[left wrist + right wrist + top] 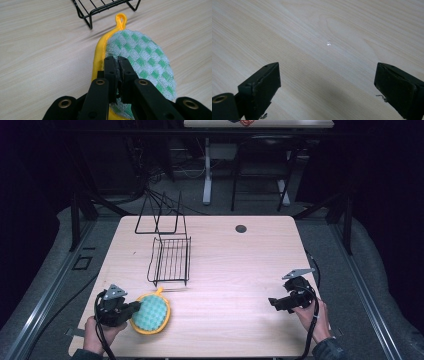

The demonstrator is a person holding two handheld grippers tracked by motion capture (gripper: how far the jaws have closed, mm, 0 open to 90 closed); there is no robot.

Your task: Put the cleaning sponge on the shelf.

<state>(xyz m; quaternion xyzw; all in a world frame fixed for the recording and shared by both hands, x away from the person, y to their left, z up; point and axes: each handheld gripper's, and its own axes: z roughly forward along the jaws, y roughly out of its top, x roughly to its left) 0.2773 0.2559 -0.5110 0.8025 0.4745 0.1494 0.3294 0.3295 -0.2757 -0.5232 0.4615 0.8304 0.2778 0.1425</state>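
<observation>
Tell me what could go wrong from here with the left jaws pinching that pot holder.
1. The left gripper pinches only the edge of the pot holder; the floppy cloth may slip free when lifted.
2. Its yellow loop lies close to the wire rack and could snag a foot.
3. The right gripper hangs open, far off, unable to help quickly.

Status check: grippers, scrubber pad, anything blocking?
Left gripper shut on the yellow-rimmed scrubber pad, pad tilted at the table's near left. Right gripper open over bare table. Wire rack just beyond the pad, apart from it.
</observation>
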